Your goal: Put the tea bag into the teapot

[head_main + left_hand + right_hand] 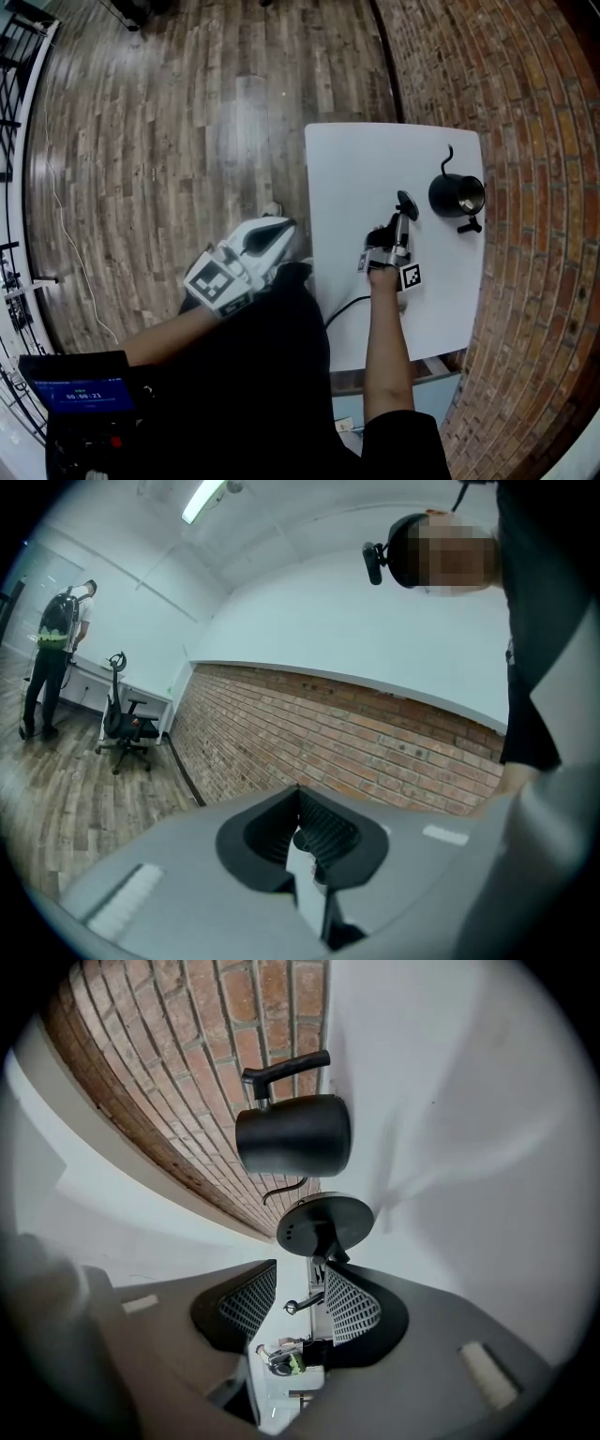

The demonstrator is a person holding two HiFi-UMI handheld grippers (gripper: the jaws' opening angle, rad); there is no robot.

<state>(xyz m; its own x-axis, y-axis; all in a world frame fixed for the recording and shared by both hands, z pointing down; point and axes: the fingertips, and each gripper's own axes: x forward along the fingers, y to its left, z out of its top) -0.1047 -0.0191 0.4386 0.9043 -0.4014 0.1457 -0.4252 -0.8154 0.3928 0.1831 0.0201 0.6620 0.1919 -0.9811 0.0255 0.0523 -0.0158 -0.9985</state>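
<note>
Left gripper view: your left claw (302, 808) is pinched on a white scrap, likely the tea bag (306, 879); head view puts it off the table (356, 169), well apart from the open teapot (456, 195) at far right; your right claw (299, 1264) is nearer, jaws apart, lid (325, 1224) at its tips.
</note>
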